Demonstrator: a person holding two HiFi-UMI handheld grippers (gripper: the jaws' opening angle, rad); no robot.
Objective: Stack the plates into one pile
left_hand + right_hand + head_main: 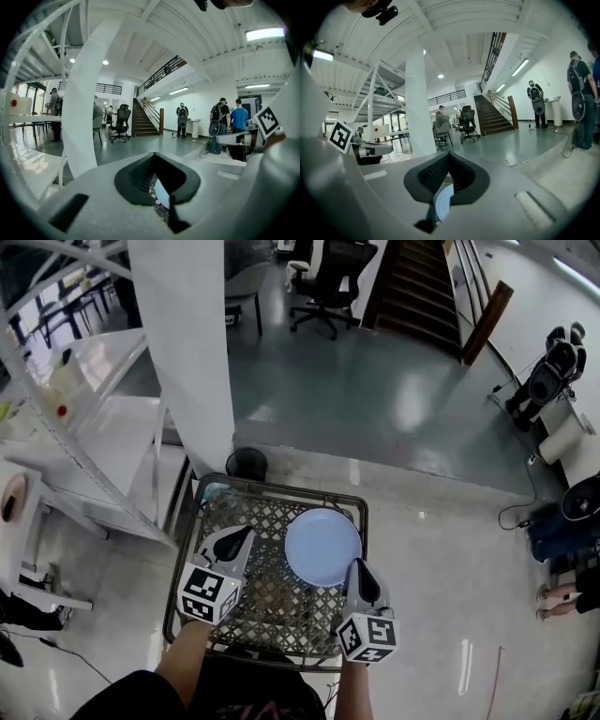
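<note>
The left hand-held gripper (234, 542) is clenched: in its own view the two black jaws meet at the tips with nothing between them. The right hand-held gripper (361, 576) is clenched in the same way and is also empty. Both point toward 12 o'clock in the head view, nearly level. A pale blue plate (322, 547) lies flat and face up on the mesh tabletop (267, 601), toward 1 o'clock from its middle. It is round, so it has no long axis. The left hand-held gripper is at the plate's 9 o'clock, just beside the rim. The right one's tip is over the rim at 5 o'clock, and whether it touches cannot be told. Each gripper view shows a sliver of the plate below the closed jaws. The tabletop is a dark-framed lattice. It stands on a pale glossy floor (375, 381) in a large hall. A white pillar (187, 343) rises at the tabletop's 11 o'clock. An office chair (333, 277) is far off at 12 o'clock, and a dark staircase (412, 287) is at 1 o'clock. White tables (103, 418) are at 10 o'clock.
</note>
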